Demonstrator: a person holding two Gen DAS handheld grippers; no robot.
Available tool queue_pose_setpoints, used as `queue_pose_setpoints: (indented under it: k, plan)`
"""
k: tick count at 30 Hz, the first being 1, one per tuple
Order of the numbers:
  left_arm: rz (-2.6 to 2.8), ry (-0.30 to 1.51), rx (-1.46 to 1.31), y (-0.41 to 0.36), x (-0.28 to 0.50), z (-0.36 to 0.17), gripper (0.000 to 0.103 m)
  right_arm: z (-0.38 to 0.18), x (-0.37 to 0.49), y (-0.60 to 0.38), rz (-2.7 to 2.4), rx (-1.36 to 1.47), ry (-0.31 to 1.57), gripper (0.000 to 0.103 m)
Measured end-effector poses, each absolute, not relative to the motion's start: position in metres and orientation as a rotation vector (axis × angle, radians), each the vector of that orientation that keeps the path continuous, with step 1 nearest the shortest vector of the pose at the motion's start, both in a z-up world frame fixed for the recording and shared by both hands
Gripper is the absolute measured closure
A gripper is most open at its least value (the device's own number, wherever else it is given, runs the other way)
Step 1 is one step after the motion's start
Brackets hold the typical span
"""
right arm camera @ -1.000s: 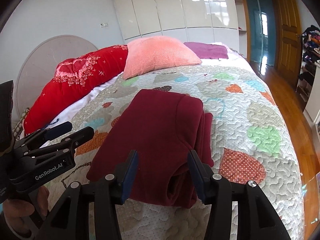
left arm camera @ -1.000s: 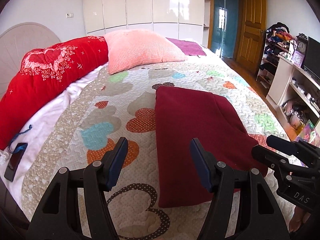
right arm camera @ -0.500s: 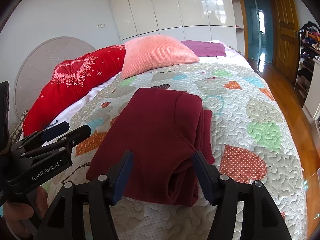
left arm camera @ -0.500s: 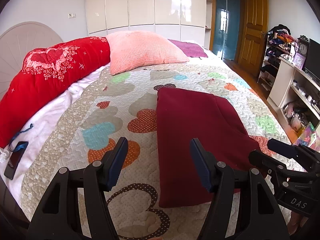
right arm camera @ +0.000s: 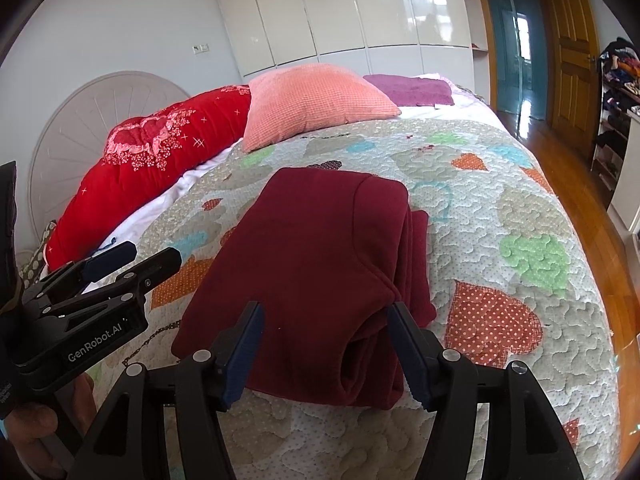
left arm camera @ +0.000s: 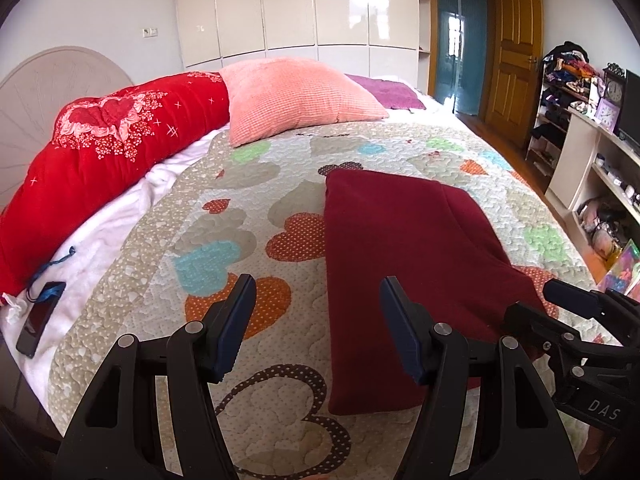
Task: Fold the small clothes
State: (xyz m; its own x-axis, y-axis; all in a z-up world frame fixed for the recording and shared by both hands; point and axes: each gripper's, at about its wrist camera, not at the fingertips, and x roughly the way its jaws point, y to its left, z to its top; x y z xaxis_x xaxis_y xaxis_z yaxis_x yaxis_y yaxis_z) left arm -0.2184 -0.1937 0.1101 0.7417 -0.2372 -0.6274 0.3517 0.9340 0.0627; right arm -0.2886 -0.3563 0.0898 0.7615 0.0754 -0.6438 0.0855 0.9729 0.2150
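Observation:
A dark red garment [left arm camera: 404,264] lies folded into a long rectangle on the heart-patterned quilt [left arm camera: 224,216]. In the right wrist view the garment [right arm camera: 316,264] shows stacked layers along its right edge. My left gripper [left arm camera: 318,326] is open and empty, held above the quilt just left of the garment's near end. My right gripper [right arm camera: 326,346] is open and empty, held over the garment's near edge. Each gripper shows in the other's view: the right one [left arm camera: 576,320] at the garment's right, the left one [right arm camera: 120,264] at its left.
A red bolster [left arm camera: 100,152], a pink pillow [left arm camera: 296,100] and a purple cloth [left arm camera: 384,92] lie at the head of the bed. A phone [left arm camera: 40,320] lies on the white sheet at the left. Shelves [left arm camera: 592,184] and a wooden door [left arm camera: 516,56] stand at the right.
Both grippers have drawn back slightly from the garment and stayed open. The right gripper's jaws have spread a little wider. The garment has not moved.

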Motion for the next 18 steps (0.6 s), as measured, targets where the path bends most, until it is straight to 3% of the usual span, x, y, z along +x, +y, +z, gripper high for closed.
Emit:
queue_pose_setpoints:
  k: [18]
  plan:
    - [-0.316,0.682,0.197,-0.198,-0.213,0.099,0.039,0.078,-0.279,-0.359,0.002,0.254,0.733,0.041]
